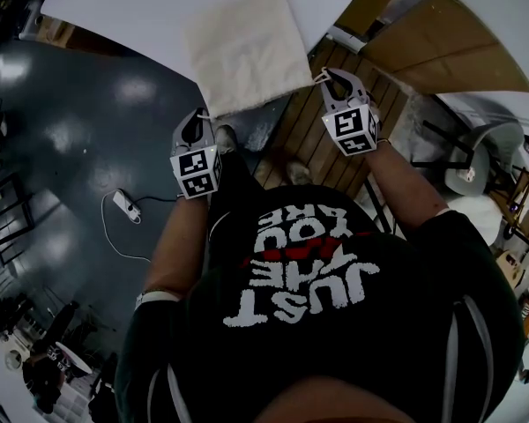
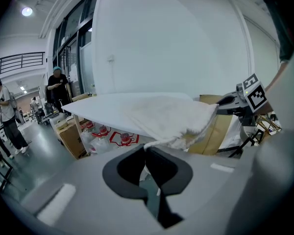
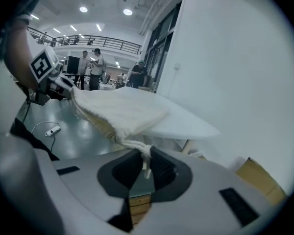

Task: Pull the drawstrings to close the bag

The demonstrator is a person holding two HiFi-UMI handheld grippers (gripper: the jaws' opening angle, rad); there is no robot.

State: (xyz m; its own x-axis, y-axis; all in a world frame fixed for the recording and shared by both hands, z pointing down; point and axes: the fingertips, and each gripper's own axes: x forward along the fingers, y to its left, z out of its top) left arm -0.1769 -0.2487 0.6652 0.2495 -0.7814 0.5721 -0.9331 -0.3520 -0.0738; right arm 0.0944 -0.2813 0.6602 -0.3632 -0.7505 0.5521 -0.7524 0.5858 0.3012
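Two holds: left gripper [image 2: 146, 152] clenched on left drawstring [image 2: 159, 142], right gripper [image 3: 144, 155] clenched on right drawstring [image 3: 136, 145]. Cloth bag [image 1: 247, 47] judged light, limp, likely to slide; thin cords may slip.

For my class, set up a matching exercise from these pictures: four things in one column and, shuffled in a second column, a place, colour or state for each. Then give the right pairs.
Column one
1. bag
2. left gripper
3. power strip
4. table

Column two
A. lying on the dark floor, with a cable
B. shut on a drawstring
C. cream cloth, lying flat
D. white top, bearing the cloth item

Pairs: 1-C, 2-B, 3-A, 4-D
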